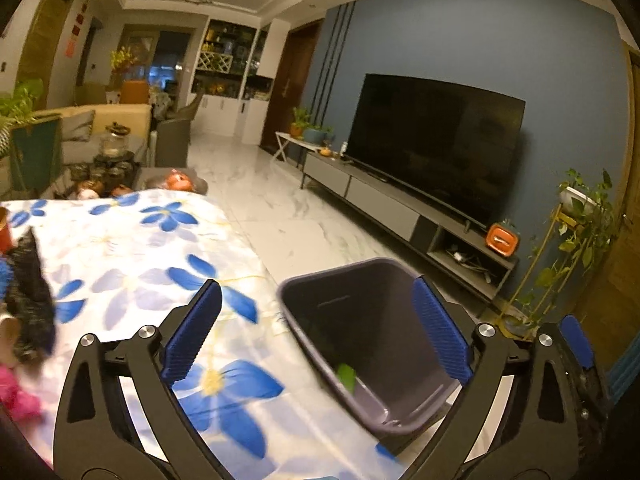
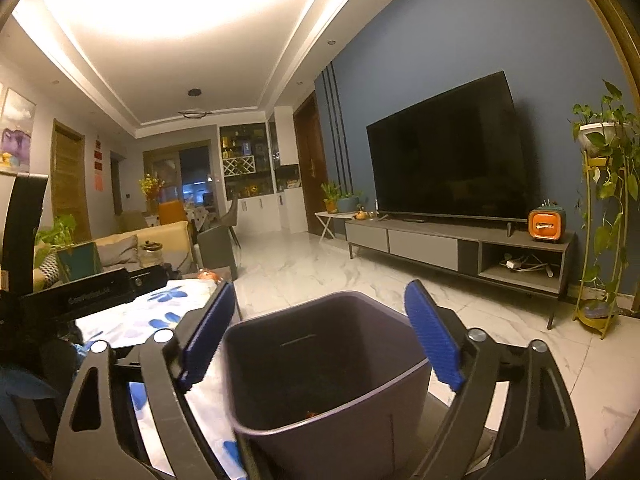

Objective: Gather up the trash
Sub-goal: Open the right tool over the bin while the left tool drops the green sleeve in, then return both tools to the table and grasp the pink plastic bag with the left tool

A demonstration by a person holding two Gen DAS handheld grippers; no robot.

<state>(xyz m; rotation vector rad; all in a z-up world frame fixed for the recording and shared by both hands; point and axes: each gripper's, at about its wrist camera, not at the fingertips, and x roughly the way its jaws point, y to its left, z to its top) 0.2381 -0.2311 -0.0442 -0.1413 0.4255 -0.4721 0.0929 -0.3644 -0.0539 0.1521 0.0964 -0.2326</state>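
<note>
Left wrist view: my left gripper (image 1: 316,322) is spread wide, its two blue ribbed pads holding nothing. Between and beyond them stands one dark grey trash bin (image 1: 400,392), open-topped and tilted in this view, just beside the edge of the table. One green scrap (image 1: 347,376) lies inside the bin near its bottom. The table carries one white tablecloth (image 1: 132,248) printed with blue flowers. At the far left edge sit blurred dark and pink items I cannot identify. One black television (image 1: 436,144) hangs above one long grey TV cabinet (image 1: 384,196).

Right wrist view: my right gripper (image 2: 320,340) is also spread wide and empty, two blue pads either side of the same bin (image 2: 320,392), seen from above its rim. One small orange speck (image 2: 311,414) shows deep inside; I cannot tell what it is. My left gripper's black body (image 2: 96,292) shows at left over the cloth.
</note>
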